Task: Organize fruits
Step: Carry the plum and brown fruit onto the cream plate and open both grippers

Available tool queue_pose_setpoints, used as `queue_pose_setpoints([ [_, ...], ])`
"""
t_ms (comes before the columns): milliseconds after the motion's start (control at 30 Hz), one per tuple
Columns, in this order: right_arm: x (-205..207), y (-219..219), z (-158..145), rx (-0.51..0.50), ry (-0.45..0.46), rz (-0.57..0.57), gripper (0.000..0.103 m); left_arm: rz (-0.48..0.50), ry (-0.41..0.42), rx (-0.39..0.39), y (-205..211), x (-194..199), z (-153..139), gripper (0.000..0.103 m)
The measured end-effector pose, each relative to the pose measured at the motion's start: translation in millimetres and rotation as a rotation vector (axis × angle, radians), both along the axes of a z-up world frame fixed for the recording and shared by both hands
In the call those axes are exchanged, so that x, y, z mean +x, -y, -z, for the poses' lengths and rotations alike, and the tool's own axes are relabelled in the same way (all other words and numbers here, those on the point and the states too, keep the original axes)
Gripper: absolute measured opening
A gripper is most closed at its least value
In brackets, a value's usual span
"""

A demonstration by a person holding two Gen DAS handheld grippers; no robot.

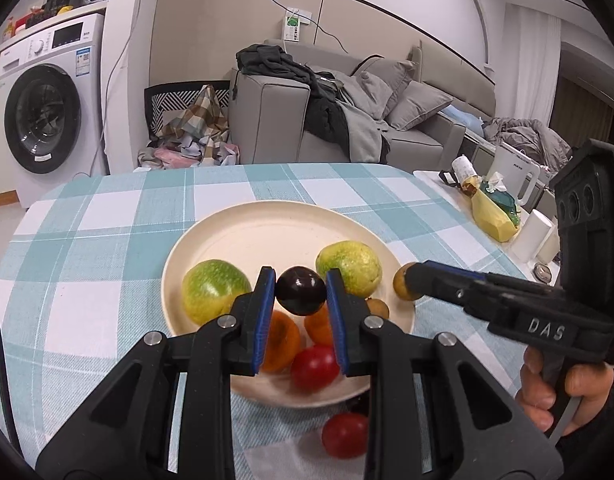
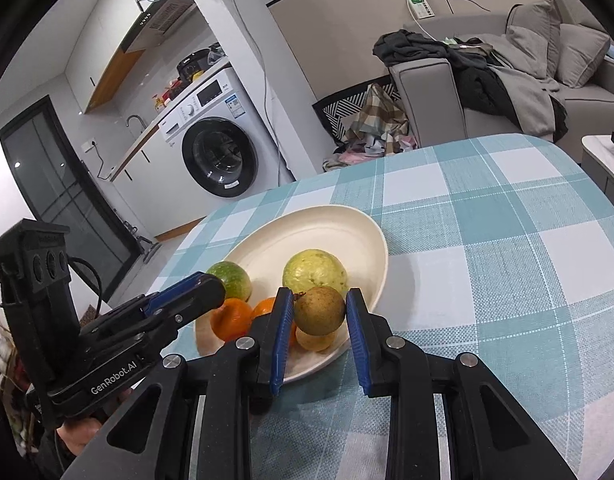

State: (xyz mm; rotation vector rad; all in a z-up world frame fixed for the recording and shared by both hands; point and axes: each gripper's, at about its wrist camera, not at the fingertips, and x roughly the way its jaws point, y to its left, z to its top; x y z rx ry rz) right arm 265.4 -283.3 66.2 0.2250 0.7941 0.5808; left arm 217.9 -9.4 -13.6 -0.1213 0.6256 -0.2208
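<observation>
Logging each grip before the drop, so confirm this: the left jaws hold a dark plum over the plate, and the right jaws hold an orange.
Not quite. The right gripper holds a brownish-green round fruit, not an orange; the right wrist view shows it. The oranges lie on the plate. The left gripper does hold the dark plum over the plate.

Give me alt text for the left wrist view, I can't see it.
The left hand-held gripper is shut on a dark plum over a cream plate holding green, orange and red fruit. The right hand-held gripper carries a small brown fruit at the plate's right edge.
</observation>
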Motion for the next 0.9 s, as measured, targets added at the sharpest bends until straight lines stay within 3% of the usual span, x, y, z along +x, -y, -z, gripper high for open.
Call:
queue_pose_setpoints([
  [300, 7, -2, 5, -0.022, -0.01, 0.022, 0.028, 0.004, -0.028, 0.023, 5, 15, 12, 0.023],
  [600, 9, -6, 10, -0.063, -0.005, 0.019, 0.028, -0.014, -0.058, -0.002, -4, 20, 18, 0.023],
  [900, 12, -3, 13, -0.067, -0.016, 0.02, 0.029, -0.025, -0.032, 0.005, -6, 16, 17, 0.025],
])
